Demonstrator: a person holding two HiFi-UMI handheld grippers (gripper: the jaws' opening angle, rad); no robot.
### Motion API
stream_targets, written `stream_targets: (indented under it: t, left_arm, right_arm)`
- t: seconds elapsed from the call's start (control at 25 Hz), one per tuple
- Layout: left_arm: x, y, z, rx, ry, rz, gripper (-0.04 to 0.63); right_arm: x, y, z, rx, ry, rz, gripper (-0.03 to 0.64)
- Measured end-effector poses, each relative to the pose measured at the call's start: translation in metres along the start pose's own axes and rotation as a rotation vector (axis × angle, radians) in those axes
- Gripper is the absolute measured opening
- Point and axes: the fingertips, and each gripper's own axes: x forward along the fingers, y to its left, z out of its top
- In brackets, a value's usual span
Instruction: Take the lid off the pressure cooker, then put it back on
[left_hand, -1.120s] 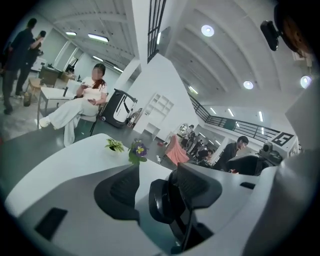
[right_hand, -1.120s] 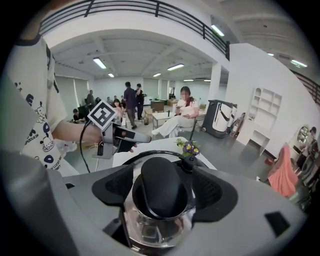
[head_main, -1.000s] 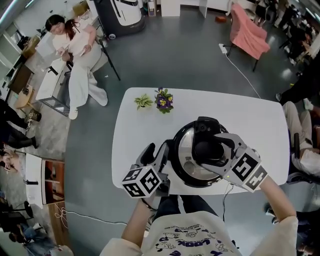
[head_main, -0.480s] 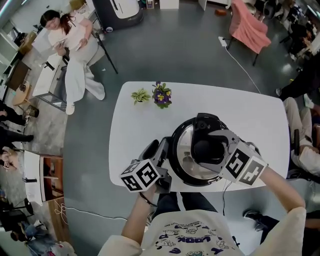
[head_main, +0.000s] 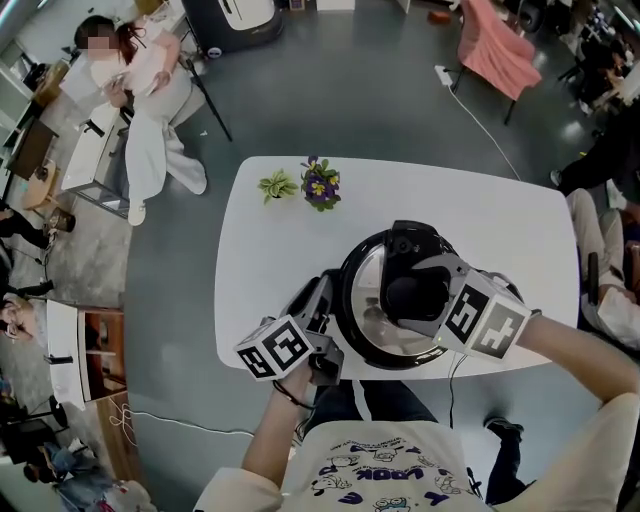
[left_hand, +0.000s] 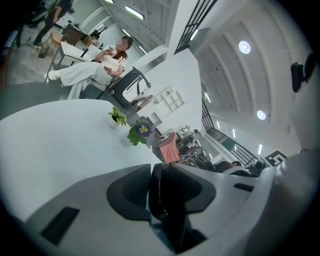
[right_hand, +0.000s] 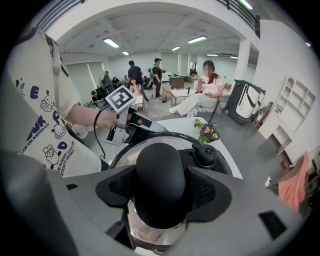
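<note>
The black and steel pressure cooker (head_main: 372, 330) stands near the front edge of the white table (head_main: 500, 230), lid on. My right gripper (head_main: 418, 296) reaches down over the lid's black knob (right_hand: 160, 175). Its jaws have just been closing, and the pads now press the knob from both sides. My left gripper (head_main: 326, 312) comes in almost level at the cooker's left side. Its jaws have also just been closing and now clamp the black side handle (left_hand: 167, 195). A round black valve (right_hand: 206, 154) sits on the lid beyond the knob.
Two small potted plants (head_main: 320, 187) (head_main: 277, 184) stand at the table's far edge. A cable (head_main: 455, 375) hangs off the front edge by my right arm. A person sits at far left (head_main: 140, 110); a pink-draped chair (head_main: 495, 45) stands far right.
Both grippers have sunk a little onto the cooker. The left one has rolled and closed on the side handle; the right one has closed round the knob.
</note>
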Motion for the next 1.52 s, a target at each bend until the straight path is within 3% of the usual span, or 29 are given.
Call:
stream_targets:
  t: [0.36,0.56,0.72,1.16,1.52]
  left_arm:
    - [0.0006,0.0006,-0.0015,0.016,-0.008,0.016,0.123]
    - [0.001,0.001,-0.0019,0.018,-0.027,0.027,0.123]
    - [0.0012,0.0016,-0.0019,0.022,-0.033,0.034,0.124]
    - [-0.0013,0.0008,-0.0031,0.03,-0.04,0.04,0.126]
    - [0.0001,0.0024,-0.0029,0.033,-0.039,0.04,0.126]
  right_arm:
    - [0.0014,0.0013,-0.0015,-0.014,0.079,0.031,0.308]
    - [0.0084,-0.0001,-0.0033,-0.012,0.043,0.023,0.308]
    - [0.0024,-0.0005,-0.0024,-0.002,0.082,0.013,0.308]
    - [0.0024,-0.0004,-0.0014,0.102,0.071,-0.036,0.31]
    - [0.0038,-0.0077,-0.003,0.281,0.056,-0.118,0.31]
